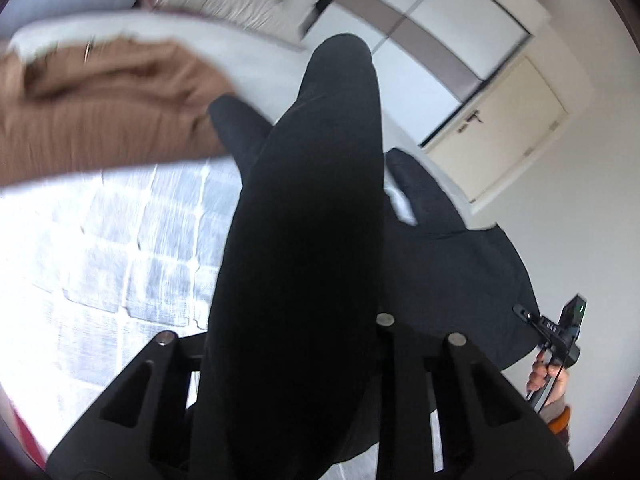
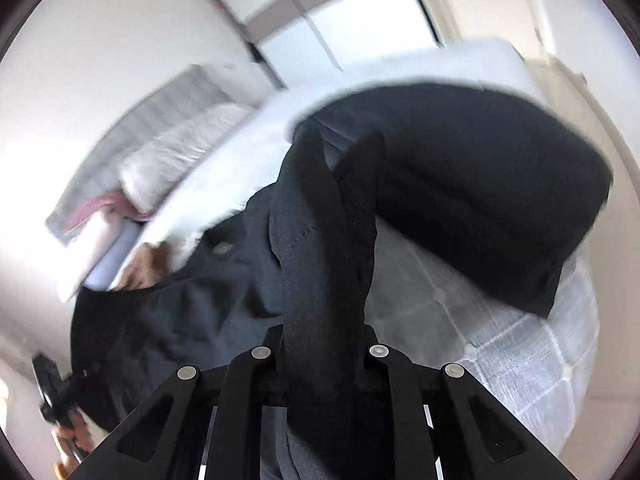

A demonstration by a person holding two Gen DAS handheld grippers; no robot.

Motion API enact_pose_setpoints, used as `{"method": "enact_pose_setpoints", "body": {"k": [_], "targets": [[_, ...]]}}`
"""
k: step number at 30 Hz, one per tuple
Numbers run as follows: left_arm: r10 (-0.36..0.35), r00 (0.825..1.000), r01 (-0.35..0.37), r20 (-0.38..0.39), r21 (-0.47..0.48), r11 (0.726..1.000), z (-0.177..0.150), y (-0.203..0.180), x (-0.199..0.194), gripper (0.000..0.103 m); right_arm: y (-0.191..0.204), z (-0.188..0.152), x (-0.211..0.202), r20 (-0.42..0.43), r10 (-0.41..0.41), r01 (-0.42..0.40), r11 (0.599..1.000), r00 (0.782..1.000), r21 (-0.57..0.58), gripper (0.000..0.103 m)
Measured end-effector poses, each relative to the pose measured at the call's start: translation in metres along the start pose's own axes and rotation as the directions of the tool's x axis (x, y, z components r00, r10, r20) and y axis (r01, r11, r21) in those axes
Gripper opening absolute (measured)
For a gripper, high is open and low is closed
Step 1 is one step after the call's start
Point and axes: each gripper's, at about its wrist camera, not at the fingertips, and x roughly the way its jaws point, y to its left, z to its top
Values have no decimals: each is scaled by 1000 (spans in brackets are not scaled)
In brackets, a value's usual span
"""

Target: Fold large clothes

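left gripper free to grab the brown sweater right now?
Probably not. The left gripper is already shut on the black garment, which hangs in front of it; the brown sweater lies beyond on the bed.

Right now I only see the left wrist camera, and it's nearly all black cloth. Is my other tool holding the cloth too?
Observer: Yes. In the right wrist view the right tool is shut on a bunched strip of the black garment.
Operator: Is the rest of it up in the air?
Observer: Not all of it. A big rounded fold rests on the checked bed cover, up and to the right of that tool.
Operator: Can you see anything on the cloth?
Observer: Yes, a round button shows on the spread part, to the left of the strip.
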Motion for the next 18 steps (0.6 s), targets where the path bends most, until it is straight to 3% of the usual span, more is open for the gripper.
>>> {"method": "enact_pose_setpoints", "body": {"k": [4,11,16,18], "targets": [[-5,1000,5,-29,25,1000,-13,-13,-57,28,21,-23,-56,-27,3,-4,999,1000,-48,15],[-33,988,22,-149,-77,997,-94,39,-112,28,-1,-110,-111,-133,50,-48,999,990,15,15],[-21,972,-14,-234,-146,989,-149,94,-90,33,-38,-166,-111,-194,38,-27,998,980,59,17],[-26,969,-12,-244,-153,988,-170,108,-79,42,-57,-182,-99,-200,59,-40,994,978,97,20]]}}
